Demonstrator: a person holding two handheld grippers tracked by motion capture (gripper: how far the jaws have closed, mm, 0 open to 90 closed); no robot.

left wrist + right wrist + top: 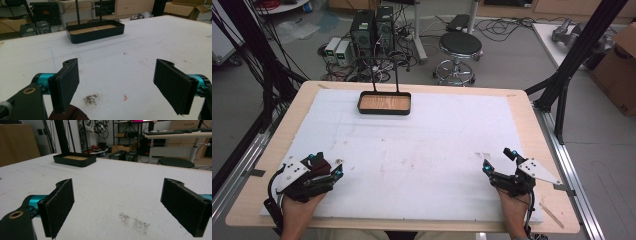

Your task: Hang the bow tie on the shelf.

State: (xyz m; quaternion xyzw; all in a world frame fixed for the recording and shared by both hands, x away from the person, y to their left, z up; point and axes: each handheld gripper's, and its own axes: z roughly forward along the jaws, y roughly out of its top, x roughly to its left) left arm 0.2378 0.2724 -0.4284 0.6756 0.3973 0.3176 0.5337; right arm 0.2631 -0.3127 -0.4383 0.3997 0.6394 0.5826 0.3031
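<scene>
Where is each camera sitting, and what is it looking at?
High view: above the person's side, looking down the white table; both hands, left gripper and right gripper show.
Left gripper view: rides the left gripper, open jaws, facing the black tray.
Right gripper view: rides the right gripper, open jaws.
All three share the tray.

black grippers (327,166), teal joints, grey plates

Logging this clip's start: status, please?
Left gripper and right gripper open, holding nothing, low at near edge. Black tray far centre, wooden bottom bare. White mat between, only stains.
</scene>
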